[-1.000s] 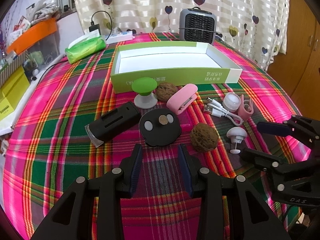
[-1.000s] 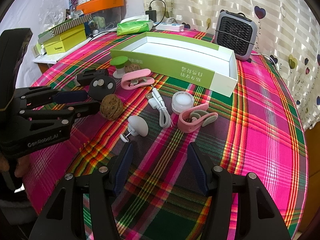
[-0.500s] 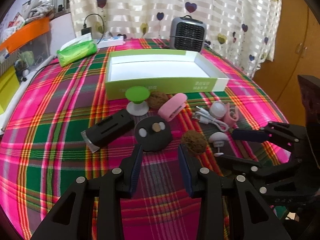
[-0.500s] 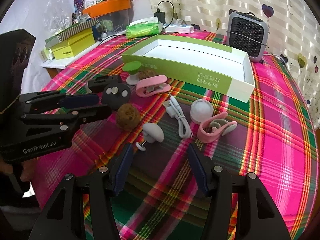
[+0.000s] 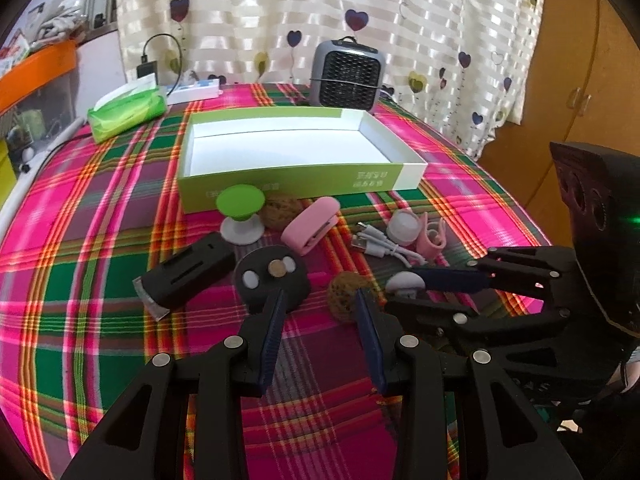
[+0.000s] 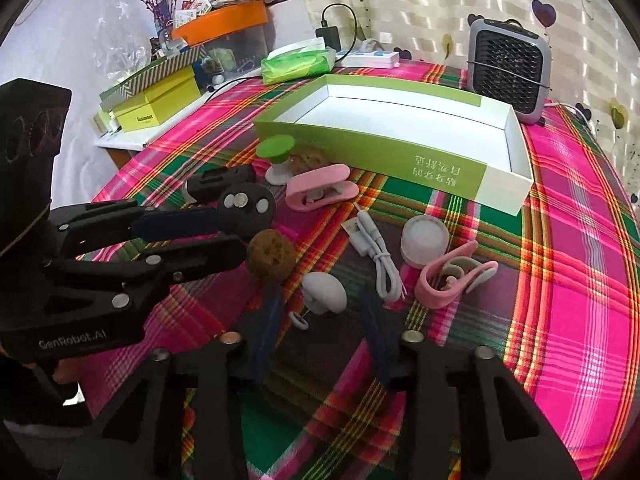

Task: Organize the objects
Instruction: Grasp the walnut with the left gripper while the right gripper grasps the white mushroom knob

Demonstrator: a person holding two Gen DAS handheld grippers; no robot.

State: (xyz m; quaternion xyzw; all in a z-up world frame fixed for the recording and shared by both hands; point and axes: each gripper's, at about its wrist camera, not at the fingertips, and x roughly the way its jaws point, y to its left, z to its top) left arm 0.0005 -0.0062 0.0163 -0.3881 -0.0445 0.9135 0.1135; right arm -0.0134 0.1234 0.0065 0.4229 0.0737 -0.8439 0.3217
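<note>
Plaid cloth in pink, green and red covers the table, on which a shallow green box with a white interior stands open and holds nothing. Just in front of its near wall lie, from left to right in the left wrist view, a green-capped suction stand, a walnut partly behind it, a pink clip, a coiled white cable, a small white round lid and a second pink clip. Nearer the cameras lie a black rectangular holder, a black disc with three studs, a second walnut and a white mushroom-shaped knob. The left gripper is released, its fingers spread wide; one tip overlaps the black disc and the other the second walnut in its own view, and it grasps nothing. The right gripper is closing, its blue pads blurred; the white knob stands between them, and contact cannot be told. A grey fan heater and a green tissue pack stand beyond the box, before a heart-patterned curtain.
</note>
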